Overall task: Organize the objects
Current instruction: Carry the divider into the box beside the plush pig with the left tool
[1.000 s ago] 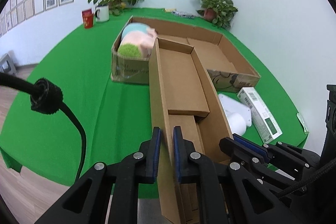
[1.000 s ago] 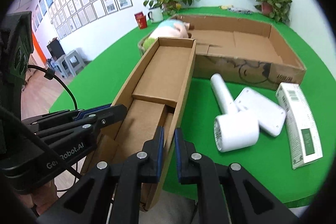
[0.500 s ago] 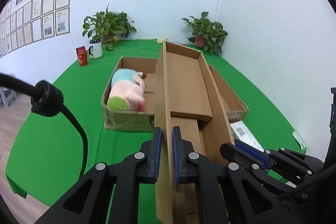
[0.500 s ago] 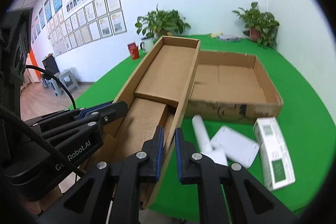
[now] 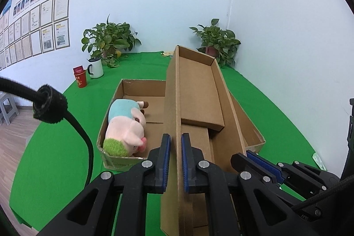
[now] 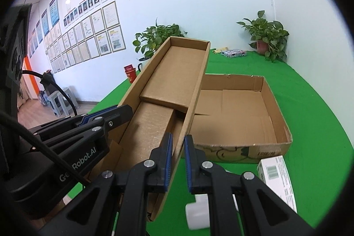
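A long narrow cardboard box (image 5: 199, 90) (image 6: 174, 72) is held in the air, its far end raised. My left gripper (image 5: 176, 164) is shut on its left wall. My right gripper (image 6: 177, 160) is shut on its right wall. Smaller cardboard pieces lie inside it. Below it stands a wide open cardboard tray (image 5: 124, 90) (image 6: 272, 103) on the green table. A plush pig (image 5: 126, 127) lies in the tray's left end. Each gripper shows in the other's view: the right one (image 5: 265, 164), the left one (image 6: 106, 116).
A white box with a barcode (image 6: 276, 178) and a white cylinder-shaped object (image 6: 197, 216) lie on the green cloth (image 6: 314, 114) near the front. Potted plants (image 5: 108, 39) (image 5: 219, 43), a white mug (image 5: 95, 68) and a red cup (image 5: 80, 79) stand at the back.
Both grippers have lifted the long box and tipped its far end upward. The tray and table have dropped lower in both views.
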`<state>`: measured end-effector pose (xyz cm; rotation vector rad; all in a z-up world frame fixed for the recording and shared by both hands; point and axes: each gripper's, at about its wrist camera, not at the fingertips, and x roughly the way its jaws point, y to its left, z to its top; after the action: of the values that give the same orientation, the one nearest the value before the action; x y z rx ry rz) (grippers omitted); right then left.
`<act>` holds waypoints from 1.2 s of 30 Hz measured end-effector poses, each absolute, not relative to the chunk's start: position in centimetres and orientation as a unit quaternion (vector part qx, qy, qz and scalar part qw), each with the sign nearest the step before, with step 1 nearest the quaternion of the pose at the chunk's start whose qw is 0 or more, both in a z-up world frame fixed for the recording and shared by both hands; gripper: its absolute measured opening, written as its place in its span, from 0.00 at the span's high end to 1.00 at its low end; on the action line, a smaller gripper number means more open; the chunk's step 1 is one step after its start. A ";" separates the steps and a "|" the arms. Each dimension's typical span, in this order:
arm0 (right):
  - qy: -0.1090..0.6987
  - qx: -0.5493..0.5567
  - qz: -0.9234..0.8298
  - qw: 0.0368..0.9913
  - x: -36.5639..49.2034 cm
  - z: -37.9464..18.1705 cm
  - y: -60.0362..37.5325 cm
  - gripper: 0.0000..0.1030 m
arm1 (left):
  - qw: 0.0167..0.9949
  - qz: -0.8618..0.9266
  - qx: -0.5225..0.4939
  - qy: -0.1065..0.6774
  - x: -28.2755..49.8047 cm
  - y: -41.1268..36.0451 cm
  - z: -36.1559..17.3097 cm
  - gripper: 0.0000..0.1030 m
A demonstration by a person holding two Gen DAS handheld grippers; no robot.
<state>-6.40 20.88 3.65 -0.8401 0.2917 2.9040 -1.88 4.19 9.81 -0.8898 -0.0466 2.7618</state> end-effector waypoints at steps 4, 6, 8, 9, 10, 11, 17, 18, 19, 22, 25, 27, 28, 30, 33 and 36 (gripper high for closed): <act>0.102 -0.284 0.952 0.056 -7.9 3.6 21.9 0.90 | 0.123 0.942 -0.311 -0.019 -4.5 4.8 9.7 0.94; 0.098 -0.285 0.952 0.057 -8.6 3.6 22.2 0.90 | 0.123 0.941 -0.316 -0.020 -5.9 4.9 9.6 0.94; 0.096 -0.289 0.951 0.057 -9.5 3.5 22.5 0.90 | 0.123 0.939 -0.320 -0.019 -7.4 4.8 9.4 0.94; 0.096 -0.290 0.951 0.057 -9.9 3.5 22.7 0.90 | 0.122 0.939 -0.322 -0.017 -8.3 4.9 9.4 0.94; 0.098 -0.291 0.950 0.055 -10.5 3.5 22.9 0.90 | 0.121 0.939 -0.323 -0.017 -8.8 4.9 9.3 0.94; 0.098 -0.292 0.950 0.054 -11.0 3.5 23.0 0.90 | 0.121 0.938 -0.324 -0.017 -9.5 4.8 9.3 0.94; 0.092 -0.301 0.948 0.057 -13.8 3.1 23.3 0.90 | 0.120 0.932 -0.343 -0.021 -14.5 4.0 8.2 0.95; 0.093 -0.303 0.947 0.055 -14.3 2.9 23.4 0.90 | 0.118 0.931 -0.344 -0.020 -15.4 3.9 8.0 0.95; 0.094 -0.306 0.946 0.053 -14.8 2.8 23.5 0.90 | 0.116 0.931 -0.345 -0.020 -16.0 3.7 7.8 0.95; 0.089 -0.310 0.945 0.049 -16.4 2.4 23.7 0.90 | 0.113 0.928 -0.354 -0.023 -18.2 3.2 6.9 0.95; 0.081 -0.319 0.943 0.039 -18.3 1.9 24.0 0.90 | 0.105 0.925 -0.365 -0.016 -20.8 3.1 5.9 0.94; 0.084 -0.327 0.941 0.033 -19.2 1.4 24.2 0.90 | 0.101 0.922 -0.374 -0.009 -22.6 3.1 5.0 0.94; 0.085 -0.331 0.939 0.029 -19.7 1.0 24.4 0.90 | 0.099 0.919 -0.381 -0.004 -23.5 3.1 4.4 0.94; 0.084 -0.341 0.936 0.022 -20.7 0.2 24.6 0.90 | 0.094 0.914 -0.395 0.003 -24.9 3.1 3.1 0.94; 0.089 -0.350 0.933 0.018 -21.8 -1.3 25.2 0.90 | 0.089 0.905 -0.415 0.023 -26.8 3.6 0.9 0.94; 0.103 -0.362 0.926 0.013 -22.7 -3.1 25.7 0.91 | 0.085 0.892 -0.442 0.041 -28.5 3.8 -1.9 0.94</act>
<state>-22.70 25.66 -3.06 -1.1276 0.3205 2.8858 -28.50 3.80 -1.86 -1.3169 0.1232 2.6614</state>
